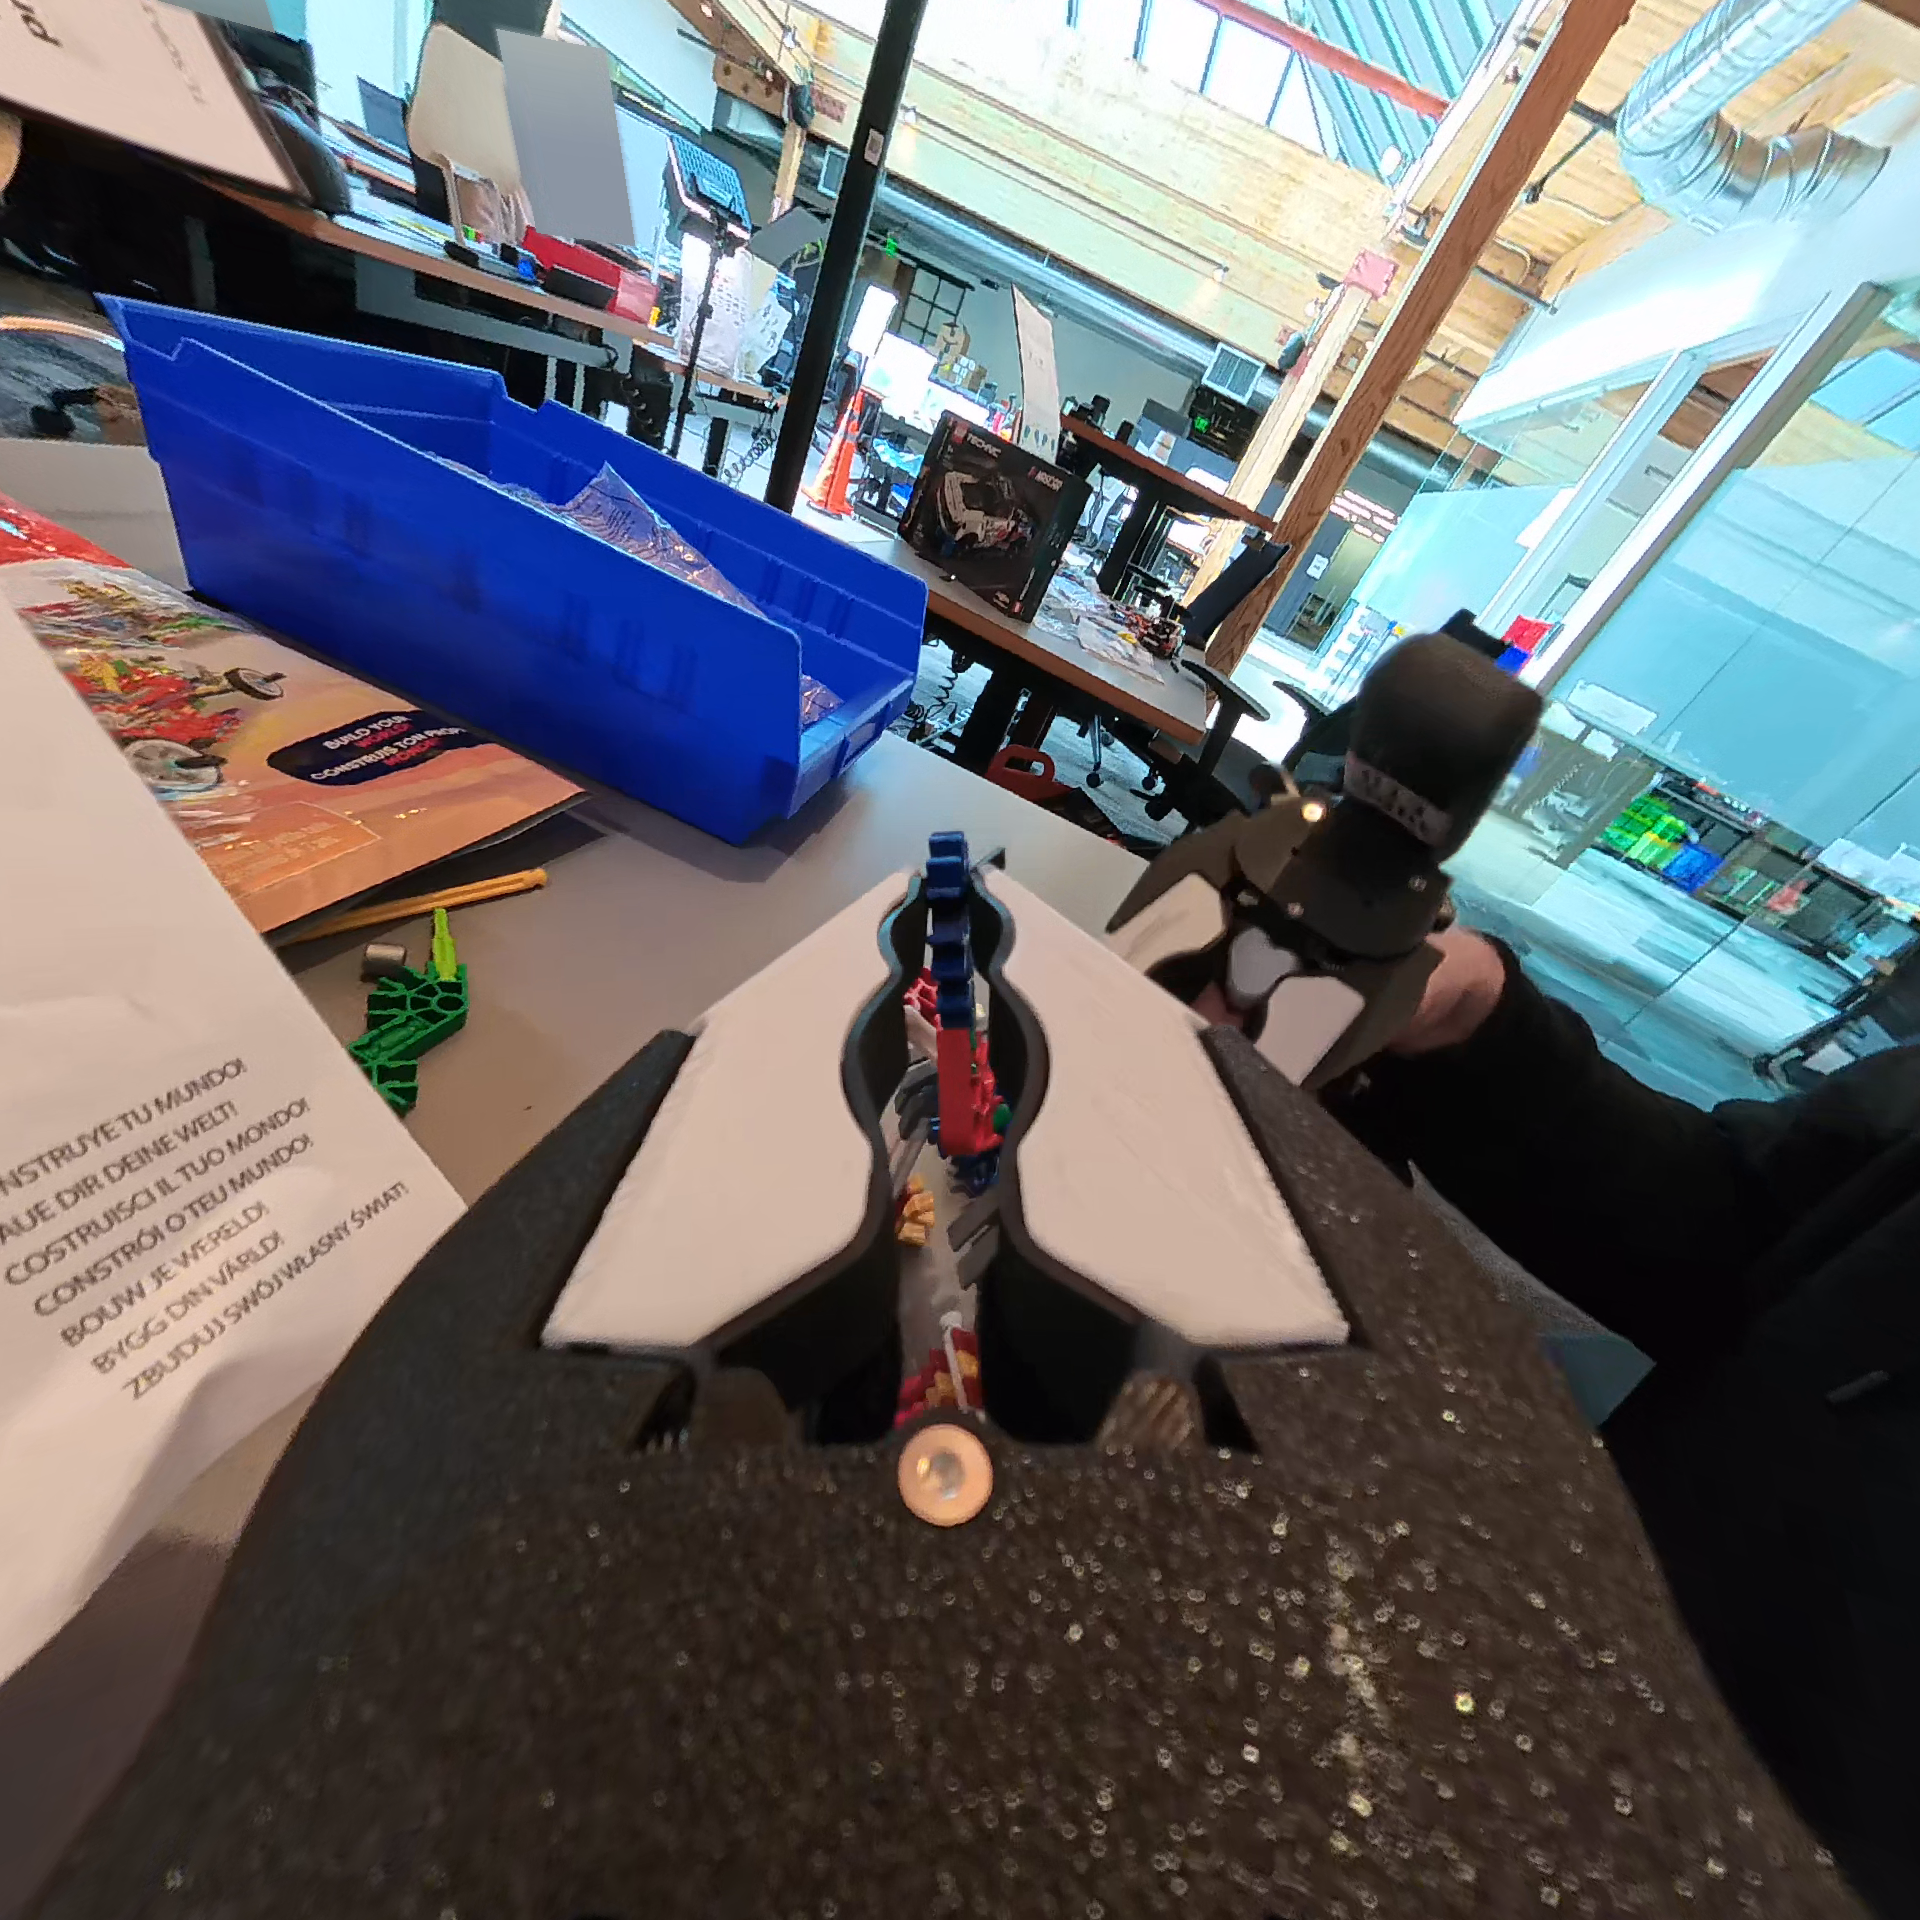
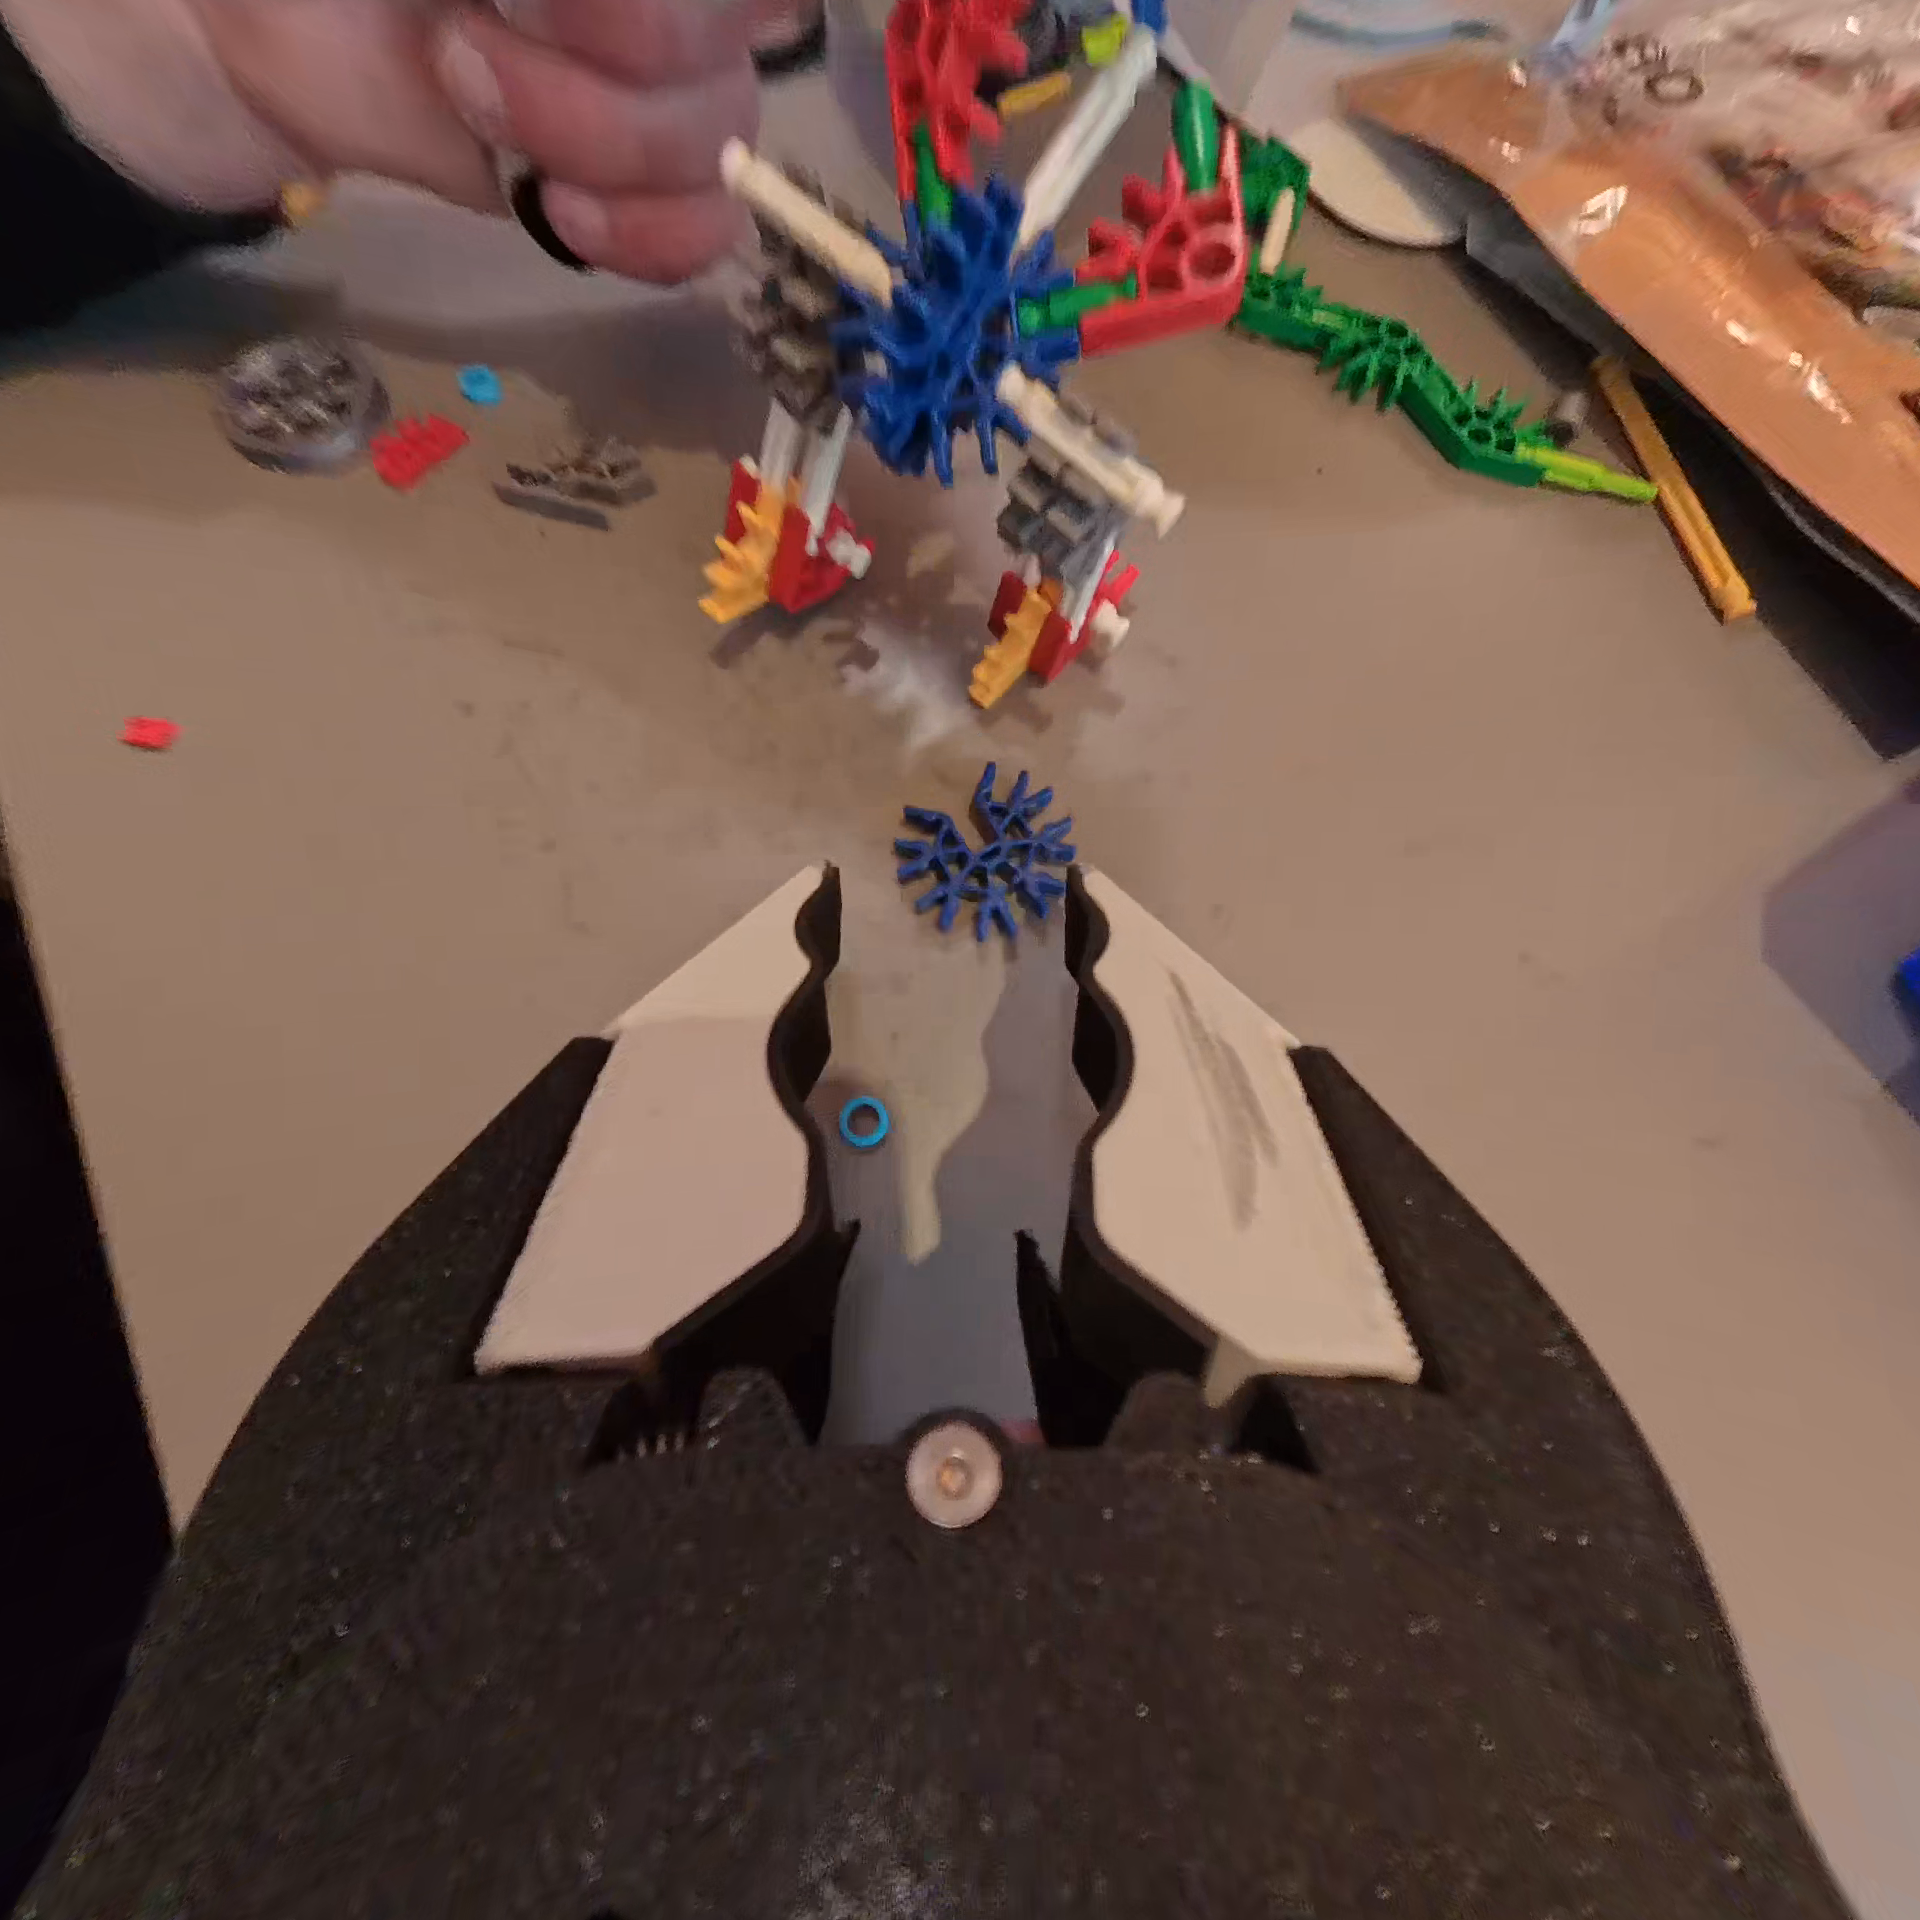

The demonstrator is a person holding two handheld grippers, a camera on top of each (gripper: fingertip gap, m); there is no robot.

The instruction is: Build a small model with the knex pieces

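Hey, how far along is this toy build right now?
Built: a rod-and-connector figure on two legs. In hand: the left gripper is shut on it; the right gripper, jaws open, sits at a loose blue connector. Left: that connector, a red piece and a grey piece lie loose.

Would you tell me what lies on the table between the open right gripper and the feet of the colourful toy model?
In the right wrist view, one loose blue snowflake connector lies just beyond the right gripper, before the toy model.
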